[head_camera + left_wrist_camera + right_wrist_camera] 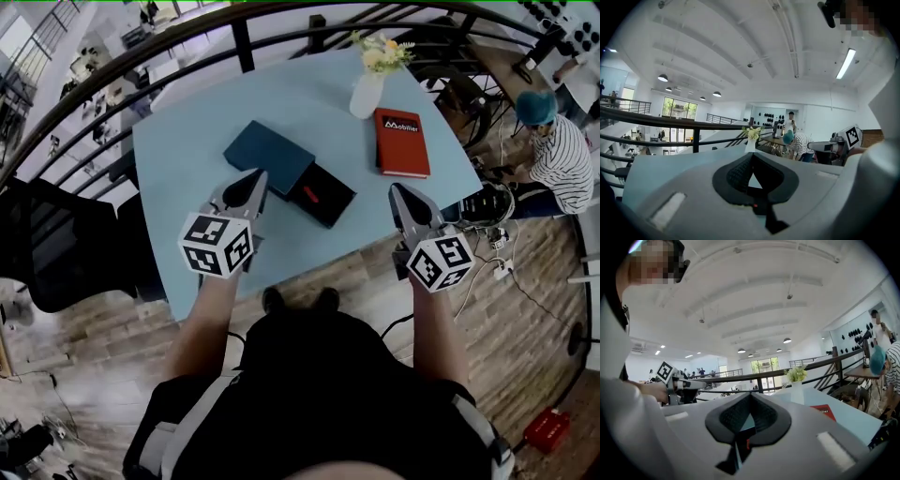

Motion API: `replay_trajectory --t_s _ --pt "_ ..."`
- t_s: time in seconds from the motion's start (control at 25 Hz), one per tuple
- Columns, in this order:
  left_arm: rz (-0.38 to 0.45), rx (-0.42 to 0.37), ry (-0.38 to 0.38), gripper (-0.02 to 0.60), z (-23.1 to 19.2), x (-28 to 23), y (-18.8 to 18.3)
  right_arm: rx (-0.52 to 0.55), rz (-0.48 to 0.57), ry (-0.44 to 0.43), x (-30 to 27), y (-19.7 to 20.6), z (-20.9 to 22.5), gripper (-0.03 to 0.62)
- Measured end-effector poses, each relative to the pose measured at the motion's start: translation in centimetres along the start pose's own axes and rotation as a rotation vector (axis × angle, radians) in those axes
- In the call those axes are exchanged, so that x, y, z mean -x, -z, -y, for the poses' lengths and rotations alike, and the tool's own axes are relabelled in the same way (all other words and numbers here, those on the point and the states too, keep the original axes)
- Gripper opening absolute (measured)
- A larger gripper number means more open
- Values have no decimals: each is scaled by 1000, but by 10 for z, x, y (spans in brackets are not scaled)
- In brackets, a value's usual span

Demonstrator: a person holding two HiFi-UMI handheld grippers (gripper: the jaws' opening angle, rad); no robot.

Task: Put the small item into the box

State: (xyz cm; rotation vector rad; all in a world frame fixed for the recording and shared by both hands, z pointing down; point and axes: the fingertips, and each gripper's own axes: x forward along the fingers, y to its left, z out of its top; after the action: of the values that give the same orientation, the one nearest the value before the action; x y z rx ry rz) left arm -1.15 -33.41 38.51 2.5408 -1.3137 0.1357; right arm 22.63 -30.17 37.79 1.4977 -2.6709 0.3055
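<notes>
A light blue table (187, 187) is standing against a dark curved railing (112, 80) and filling the upper middle of the head view. A person in a striped shirt and teal cap (555, 155) is bending down off the table's right edge, well apart from the work.

On the table, a dark teal lid (267, 153) is lying flat near the centre, with its right corner overlapping an open black box (330, 202) that is sitting just beside it. A red book (402, 142) is lying flat to the right of the box, apart from it. A white vase (367, 95) holding pale flowers is standing upright near the far edge, behind the book.

The left gripper (260, 175) is hovering over the near left part of the table, its tip pointing at the teal lid. In the left gripper view its jaws are meeting at the tips, with nothing between them. The right gripper (395, 187) is hovering near the table's near right part, below the book. In the right gripper view its jaws are likewise pressing together at the tips and holding nothing.

The small red item (310, 195) is lying inside the black box, between the two grippers and touched by neither.
</notes>
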Motion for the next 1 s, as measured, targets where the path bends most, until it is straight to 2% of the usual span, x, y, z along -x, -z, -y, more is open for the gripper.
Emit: replay_trajectory --t_s 0.12,0.24,0.28,0.36,0.48,0.76,1.0 --pt "12 23 -9 8 -13 4 1 -27 41 -15 0 -7 -20 -2" --pt "17 36 -19 8 -24 8 3 -187 113 -30 2 -18 -28 -2" --pt "21 42 -32 8 -32 11 3 -209 129 -30 2 -21 -28 -2" --pt "30 51 -56 8 -48 16 3 -169 124 -13 -1 -21 -26 -2" --pt "31 16 -65 8 -56 18 3 -97 92 16 -5 -16 -20 -2" --pt "12 15 -67 8 -55 16 13 -46 78 45 -5 -15 -14 -2" --pt "20 -6 -52 8 -48 7 5 -37 59 44 -9 -10 -9 -2"
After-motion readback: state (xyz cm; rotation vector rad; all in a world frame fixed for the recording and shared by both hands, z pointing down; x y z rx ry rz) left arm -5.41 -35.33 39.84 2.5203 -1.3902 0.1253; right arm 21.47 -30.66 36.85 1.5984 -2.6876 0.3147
